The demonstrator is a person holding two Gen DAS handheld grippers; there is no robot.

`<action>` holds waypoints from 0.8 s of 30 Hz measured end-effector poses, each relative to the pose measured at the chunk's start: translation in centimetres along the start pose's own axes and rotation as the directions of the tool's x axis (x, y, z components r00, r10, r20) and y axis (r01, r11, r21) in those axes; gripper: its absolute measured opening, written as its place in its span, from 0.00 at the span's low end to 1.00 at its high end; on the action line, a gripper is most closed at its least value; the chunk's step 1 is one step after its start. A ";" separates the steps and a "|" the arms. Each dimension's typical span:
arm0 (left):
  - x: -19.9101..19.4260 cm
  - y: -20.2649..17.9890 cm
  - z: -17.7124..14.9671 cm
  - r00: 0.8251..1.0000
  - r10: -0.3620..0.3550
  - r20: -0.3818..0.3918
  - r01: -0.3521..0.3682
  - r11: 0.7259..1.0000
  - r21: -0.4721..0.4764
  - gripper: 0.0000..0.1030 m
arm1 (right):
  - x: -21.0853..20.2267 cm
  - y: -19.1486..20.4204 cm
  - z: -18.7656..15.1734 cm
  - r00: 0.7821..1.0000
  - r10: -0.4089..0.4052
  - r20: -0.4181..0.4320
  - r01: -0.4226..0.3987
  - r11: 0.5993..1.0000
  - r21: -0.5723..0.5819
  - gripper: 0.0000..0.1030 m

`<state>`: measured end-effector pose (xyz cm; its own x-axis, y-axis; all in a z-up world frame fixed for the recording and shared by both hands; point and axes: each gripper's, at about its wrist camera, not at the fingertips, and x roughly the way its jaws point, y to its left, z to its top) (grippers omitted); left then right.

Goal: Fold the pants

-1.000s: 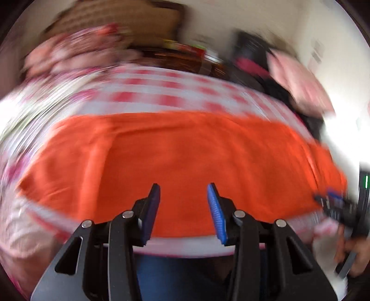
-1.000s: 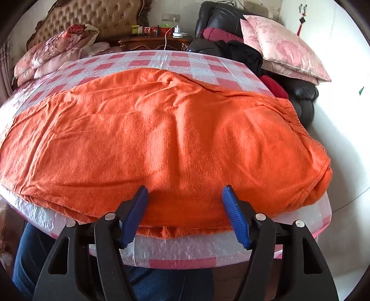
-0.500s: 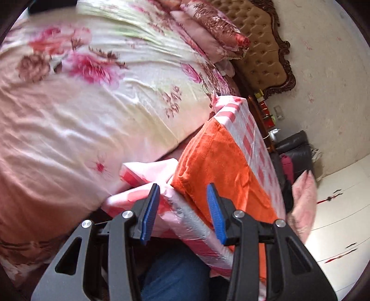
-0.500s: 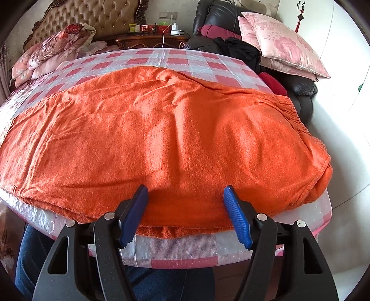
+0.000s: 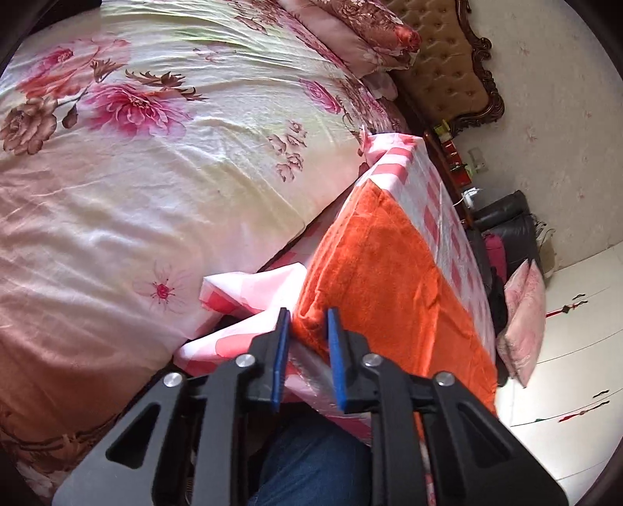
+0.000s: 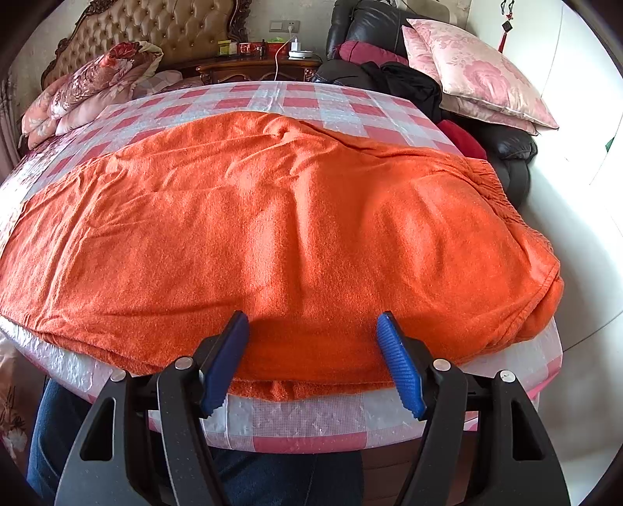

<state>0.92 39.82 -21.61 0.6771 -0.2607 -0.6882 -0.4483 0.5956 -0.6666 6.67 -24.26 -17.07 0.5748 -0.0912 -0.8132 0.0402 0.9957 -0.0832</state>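
- Closing on the near corner of the orange pants (image 5: 373, 272), the left tongs (image 5: 307, 334) stand narrow, the fabric's edge between the blue pads (image 5: 281, 350); whether the pads press it yet cannot be told.
- Beneath those tongs, at 6 o'clock in the left wrist view, a leg in blue jeans (image 5: 311, 467) shows.
- The right tongs (image 6: 313, 350) stand wide and grip nothing, their pads just above the pants' near hem at the counter's near edge.
- The pants (image 6: 272, 233) lie spread flat across the counter (image 6: 296, 424), which wears a red-and-white checked plastic cover; the gathered waistband (image 6: 502, 194) sits toward 3 o'clock in the right wrist view.
- Beside the counter, from 9 to 12 o'clock in the left wrist view, lies a bed with a floral sheet (image 5: 136, 155).
- Farther off, at 11 o'clock in the right wrist view, a folded quilt (image 6: 89, 85) rests against a tufted headboard (image 6: 155, 31).
- At 1 o'clock, a pink cushion (image 6: 475, 74) leans on a dark chair piled with clothes.
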 end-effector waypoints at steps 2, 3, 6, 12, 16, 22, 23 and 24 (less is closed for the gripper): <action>-0.2 0.1 0.3 1.000 -0.016 -0.003 0.016 1.000 0.010 0.11 | 0.0 0.0 0.1 1.000 -0.003 -0.007 0.004 1.000 0.005 0.65; -0.3 0.0 0.5 1.000 -0.025 -0.002 0.025 1.000 0.019 0.10 | -0.1 0.0 0.1 1.000 -0.005 -0.009 0.005 1.000 0.007 0.65; -0.4 0.1 1.5 0.999 -0.039 0.004 0.039 0.999 0.013 0.10 | -0.1 0.5 0.4 1.000 -0.005 -0.024 0.006 1.000 0.011 0.65; -0.5 2.7 4.8 0.998 -0.047 0.049 0.050 0.997 -0.057 0.10 | -0.5 4.1 0.6 0.997 0.060 -0.039 -0.062 0.997 -0.055 0.65; 0.0 5.0 5.3 0.993 -0.115 0.039 0.120 0.981 -0.154 0.17 | -0.6 4.9 0.6 0.998 0.057 -0.040 -0.058 0.997 -0.050 0.66; 1.4 9.7 2.9 0.960 -0.275 0.055 0.277 0.893 -0.354 0.58 | -1.0 4.5 0.8 0.995 0.071 -0.069 -0.075 0.996 -0.051 0.66; 1.9 10.4 2.4 0.951 -0.306 0.051 0.301 0.873 -0.383 0.58 | -1.3 4.1 0.9 0.995 0.083 -0.063 -0.085 0.996 -0.036 0.66; 2.3 10.9 2.0 0.944 -0.328 0.046 0.318 0.857 -0.406 0.57 | -1.5 3.7 1.0 0.995 0.088 -0.055 -0.089 0.996 -0.021 0.66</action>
<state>-1.27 47.21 -29.85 0.8130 -0.4060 -0.4174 -0.4060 0.1187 -0.9062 6.73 -20.38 -15.61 0.5303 -0.0038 -0.8478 -0.0285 0.9993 -0.0223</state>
